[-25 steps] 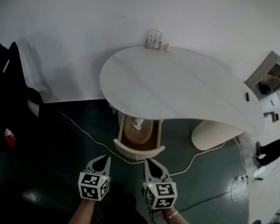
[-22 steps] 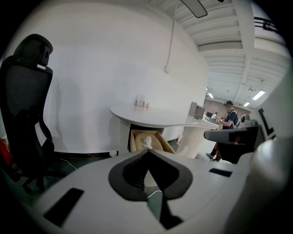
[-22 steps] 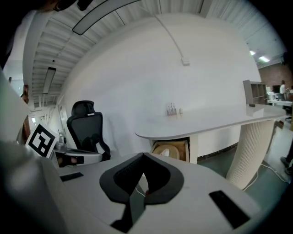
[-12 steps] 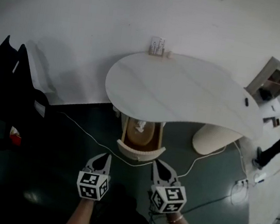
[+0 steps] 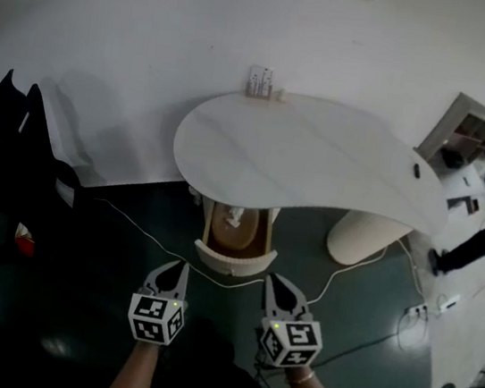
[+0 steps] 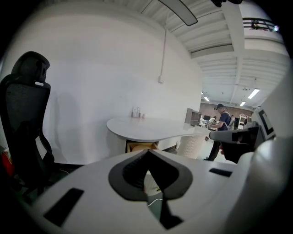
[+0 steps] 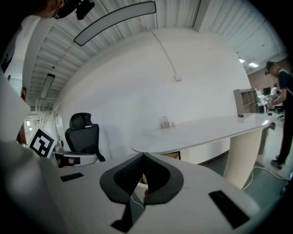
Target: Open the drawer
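The drawer [image 5: 238,233] stands pulled out from under the white curved table [image 5: 319,164], its wooden inside showing with a pale thing at its back. Its white curved front [image 5: 234,261] faces me. My left gripper [image 5: 179,266] hangs just in front of the drawer front and to its left, shut and holding nothing. My right gripper [image 5: 273,280] hangs to the front's right, also shut and empty. In the left gripper view the jaws of the left gripper [image 6: 147,151] meet, with the drawer [image 6: 141,147] beyond them. The right gripper [image 7: 143,155] also shows its jaws together in the right gripper view.
A black office chair [image 5: 21,165] stands at the left. A white cable [image 5: 146,234] runs over the dark floor before the drawer. The table's ribbed pedestal [image 5: 363,235] is at the right, with a person [image 5: 480,238] beyond it. A small holder [image 5: 259,81] sits at the table's back edge.
Both grippers have risen a little and stand slightly further from the drawer front. The drawer stays pulled out as before.
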Action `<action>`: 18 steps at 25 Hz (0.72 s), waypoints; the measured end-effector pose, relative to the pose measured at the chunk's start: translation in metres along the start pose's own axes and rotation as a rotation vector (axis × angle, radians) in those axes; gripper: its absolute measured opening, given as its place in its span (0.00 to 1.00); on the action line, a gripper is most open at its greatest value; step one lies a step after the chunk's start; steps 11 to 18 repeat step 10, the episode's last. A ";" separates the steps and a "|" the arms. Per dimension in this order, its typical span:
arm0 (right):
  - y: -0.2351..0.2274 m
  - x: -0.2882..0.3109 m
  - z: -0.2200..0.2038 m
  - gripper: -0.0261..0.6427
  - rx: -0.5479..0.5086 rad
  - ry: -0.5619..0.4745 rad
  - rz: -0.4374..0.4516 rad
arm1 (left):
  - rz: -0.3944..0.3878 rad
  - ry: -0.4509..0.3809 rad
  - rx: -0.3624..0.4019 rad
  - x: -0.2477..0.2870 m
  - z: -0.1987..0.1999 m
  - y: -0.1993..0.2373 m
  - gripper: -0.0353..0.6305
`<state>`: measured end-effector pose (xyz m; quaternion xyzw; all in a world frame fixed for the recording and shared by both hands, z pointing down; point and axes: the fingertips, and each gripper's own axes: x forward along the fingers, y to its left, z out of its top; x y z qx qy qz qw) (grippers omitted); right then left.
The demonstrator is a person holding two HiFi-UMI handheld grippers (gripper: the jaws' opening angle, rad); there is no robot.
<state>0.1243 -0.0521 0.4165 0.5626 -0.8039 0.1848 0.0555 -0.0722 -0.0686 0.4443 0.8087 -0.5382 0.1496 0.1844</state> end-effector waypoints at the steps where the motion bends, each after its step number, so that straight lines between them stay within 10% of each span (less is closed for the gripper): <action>1: -0.001 -0.001 0.001 0.04 0.000 -0.002 -0.001 | 0.000 -0.002 0.001 0.000 0.001 -0.001 0.06; 18: -0.003 -0.010 0.004 0.04 0.007 -0.009 -0.007 | 0.007 0.008 0.012 -0.009 0.000 -0.003 0.06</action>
